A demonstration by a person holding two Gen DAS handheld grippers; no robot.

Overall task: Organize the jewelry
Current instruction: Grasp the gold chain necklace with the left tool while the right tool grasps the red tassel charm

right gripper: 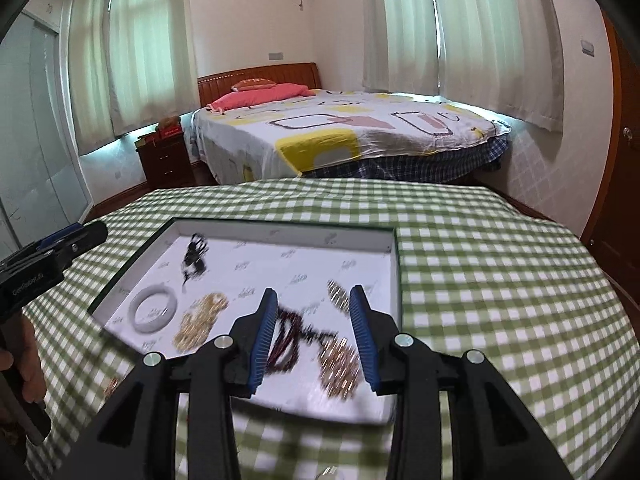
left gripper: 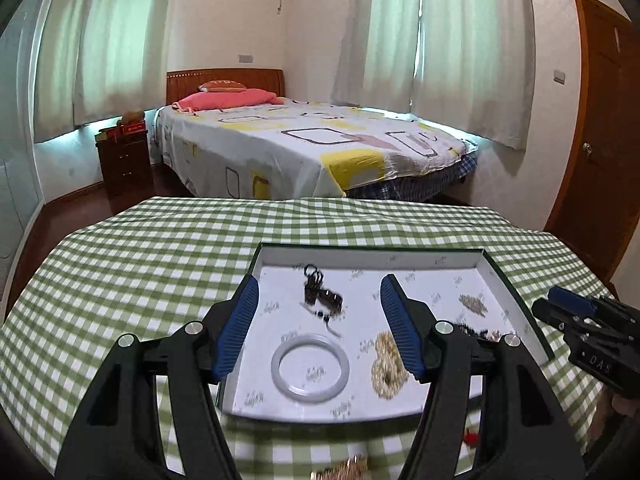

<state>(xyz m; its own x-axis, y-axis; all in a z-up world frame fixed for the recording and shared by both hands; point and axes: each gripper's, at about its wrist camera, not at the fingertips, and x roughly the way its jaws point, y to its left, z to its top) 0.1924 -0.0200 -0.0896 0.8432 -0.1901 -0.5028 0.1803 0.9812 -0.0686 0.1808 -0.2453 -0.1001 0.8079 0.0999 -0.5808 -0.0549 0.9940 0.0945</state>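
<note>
Two grippers (jaws apart) — above tray (left gripper: pixel 496 276).

A shallow white cardboard tray (left gripper: pixel 516 300) sits on the green-checked cloth-covered bench (left gripper: pixel 140 264). In it, a pale stone bangle (left gripper: pixel 310 368) lies at the near left, a gold bead chain (left gripper: pixel 386 364) just right of it, and a black metal piece (left gripper: pixel 320 292) behind them — perhaps earrings. Beyond the bench stands a patterned-sheet bed (left gripper: pixel 300 148).

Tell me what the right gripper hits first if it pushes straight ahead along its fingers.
Most likely the dark bead string lying in the box, seen between the open fingers of the right gripper. Blur leaves depth unclear; the gold pile beside it is nearly as close.
</note>
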